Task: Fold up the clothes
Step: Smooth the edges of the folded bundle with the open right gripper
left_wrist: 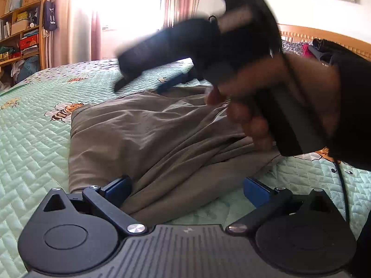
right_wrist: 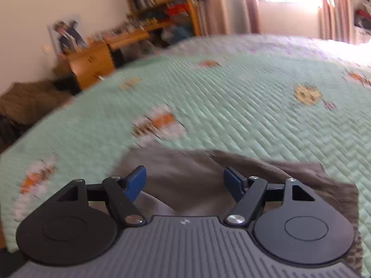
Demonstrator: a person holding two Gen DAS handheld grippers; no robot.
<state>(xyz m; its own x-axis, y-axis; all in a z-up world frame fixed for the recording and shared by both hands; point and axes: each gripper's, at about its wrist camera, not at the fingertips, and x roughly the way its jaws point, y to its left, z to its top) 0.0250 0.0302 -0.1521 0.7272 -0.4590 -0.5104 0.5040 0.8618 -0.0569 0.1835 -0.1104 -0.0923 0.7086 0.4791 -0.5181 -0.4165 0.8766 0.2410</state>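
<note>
Currently the grey-brown garment [left_wrist: 148, 134] lies partly folded and rumpled on the green quilted bed [left_wrist: 34, 125], one edge running between the blue pads of the left gripper [left_wrist: 185, 191], which stands spread with no pad pressing the cloth. Right gripper [right_wrist: 184, 181] also spread, hovering over a flat corner of the same garment, nothing pinched; in the left view it's a dark blur above the cloth, held by the person's hand [left_wrist: 273, 106]. Bookshelf [left_wrist: 20, 20] and bright curtained window [left_wrist: 116, 16] sit beyond the bed.
</note>
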